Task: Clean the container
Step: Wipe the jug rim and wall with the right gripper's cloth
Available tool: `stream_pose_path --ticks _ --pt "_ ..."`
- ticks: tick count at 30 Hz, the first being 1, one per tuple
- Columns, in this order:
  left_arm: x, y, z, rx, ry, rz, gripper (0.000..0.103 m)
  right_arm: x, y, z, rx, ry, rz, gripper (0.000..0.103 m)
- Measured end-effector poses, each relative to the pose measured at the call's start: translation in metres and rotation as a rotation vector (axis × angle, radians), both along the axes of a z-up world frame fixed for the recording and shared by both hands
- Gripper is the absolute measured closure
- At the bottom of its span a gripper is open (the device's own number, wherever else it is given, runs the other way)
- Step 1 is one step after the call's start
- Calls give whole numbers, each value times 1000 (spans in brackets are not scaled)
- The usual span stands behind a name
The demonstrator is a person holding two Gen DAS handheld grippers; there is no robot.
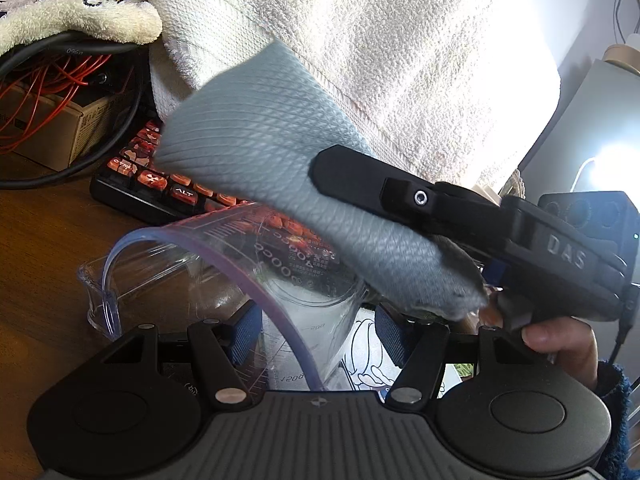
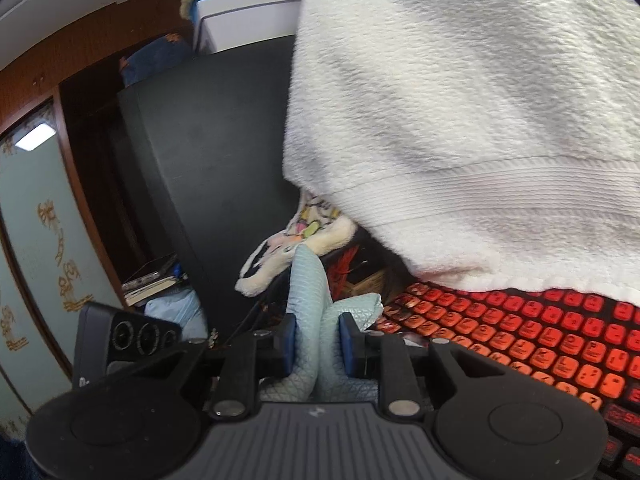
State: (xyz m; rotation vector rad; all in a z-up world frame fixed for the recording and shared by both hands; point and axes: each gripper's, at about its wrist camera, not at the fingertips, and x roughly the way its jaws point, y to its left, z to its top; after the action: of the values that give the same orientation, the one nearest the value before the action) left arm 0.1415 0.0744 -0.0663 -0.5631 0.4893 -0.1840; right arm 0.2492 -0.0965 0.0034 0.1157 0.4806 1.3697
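Note:
A clear plastic measuring cup [image 1: 280,280] with printed scale marks is held between the blue pads of my left gripper [image 1: 316,336], tilted with its rim and handle [image 1: 108,296] toward the left. My right gripper [image 2: 318,344] is shut on a folded light blue-grey cloth [image 2: 316,320]. In the left wrist view that cloth [image 1: 280,168] hangs over the cup's far rim, with the right gripper's black body [image 1: 460,216] just above and right of the cup. The cup does not show in the right wrist view.
A black keyboard with orange-red keys [image 2: 520,340] lies behind the cup on the brown wooden desk [image 1: 44,248]. A large white towel [image 1: 360,40] hangs over it. A cardboard box with orange wires [image 1: 60,120] and black cables sits at the left.

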Motion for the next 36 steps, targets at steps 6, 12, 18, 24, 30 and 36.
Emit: stream_pose_path --ticks 6,12,18,24,30,36 --pt "0 0 0 0 0 0 41 1 1 1 -1 5 -6 81" --pt "-1 1 0 0 0 0 41 -17 11 1 -10 -22 84 81" --pt "-2 1 -1 1 0 0 41 -14 8 1 -6 -12 92 81" --pt "-3 1 -1 1 1 0 41 1 -2 1 -5 1 -7 81" --pt "-3 1 -1 1 0 -1 41 4 -3 0 0 12 -30 81" --pt "-3 1 -1 2 -1 -1 41 -9 6 0 -1 3 50 81"
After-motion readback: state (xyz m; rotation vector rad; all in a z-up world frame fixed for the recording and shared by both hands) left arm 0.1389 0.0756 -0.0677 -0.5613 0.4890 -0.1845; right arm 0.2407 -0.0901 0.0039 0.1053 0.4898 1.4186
